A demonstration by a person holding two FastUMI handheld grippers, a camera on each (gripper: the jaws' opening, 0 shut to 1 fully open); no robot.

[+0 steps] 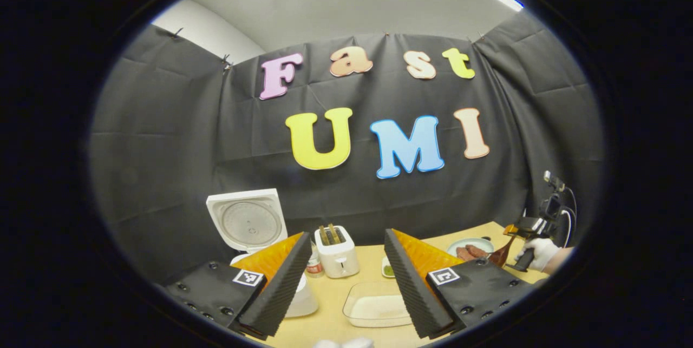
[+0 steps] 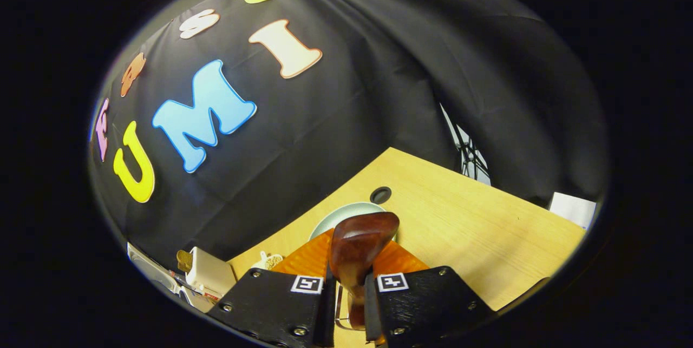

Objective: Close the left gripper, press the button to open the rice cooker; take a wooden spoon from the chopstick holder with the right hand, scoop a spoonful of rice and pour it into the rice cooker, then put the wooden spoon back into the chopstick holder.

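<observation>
The white rice cooker (image 1: 250, 222) stands at the left of the table with its lid up; my left finger hides most of its body. My left gripper (image 1: 346, 235) hangs open above the table with nothing between its fingers. A clear container of rice (image 1: 373, 306) lies just ahead of it. At the far right a gloved hand (image 1: 541, 250) holds my right gripper (image 1: 521, 235), with the dark wooden spoon (image 1: 501, 255) sticking out toward a plate. In the right gripper view my right gripper (image 2: 354, 269) is shut on the wooden spoon (image 2: 364, 234), its bowl pointing forward and up.
A white toaster (image 1: 337, 251) stands mid-table, with a small bottle (image 1: 314, 264) to its left and a little dish of green stuff (image 1: 387, 268) to its right. A plate (image 1: 472, 244) with brown food sits at the right. The wooden table (image 2: 465, 229) has a cable hole (image 2: 380, 194).
</observation>
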